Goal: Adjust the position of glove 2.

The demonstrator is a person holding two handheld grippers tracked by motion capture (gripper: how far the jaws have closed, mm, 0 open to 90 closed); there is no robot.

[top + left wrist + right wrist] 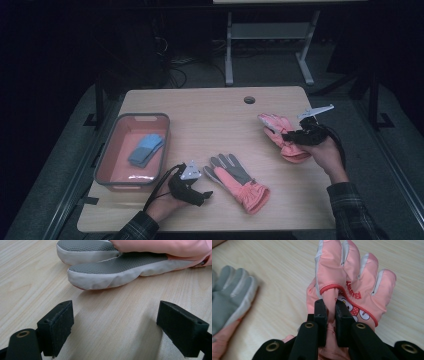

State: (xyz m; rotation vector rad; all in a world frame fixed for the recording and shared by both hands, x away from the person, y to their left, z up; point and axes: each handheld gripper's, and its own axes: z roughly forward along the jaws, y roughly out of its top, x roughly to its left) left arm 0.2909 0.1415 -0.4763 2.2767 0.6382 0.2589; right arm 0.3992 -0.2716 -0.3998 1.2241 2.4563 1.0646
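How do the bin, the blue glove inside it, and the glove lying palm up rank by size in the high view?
1. Bin, clearly the largest.
2. Palm-up glove, pink with a grey palm, lying flat between the two hands.
3. Blue glove, the smallest; it lies inside the bin at much the same distance from the camera, so the order looks safe.

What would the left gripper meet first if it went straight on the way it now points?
Most likely the grey fingertips of the glove lying on the table; the left gripper is open, with bare wood before them.

The high view looks down from above the near edge of the light wooden table (210, 115). Each gripper view sits low and close. All share the pink and grey glove (239, 181) (120, 267) (227, 300).
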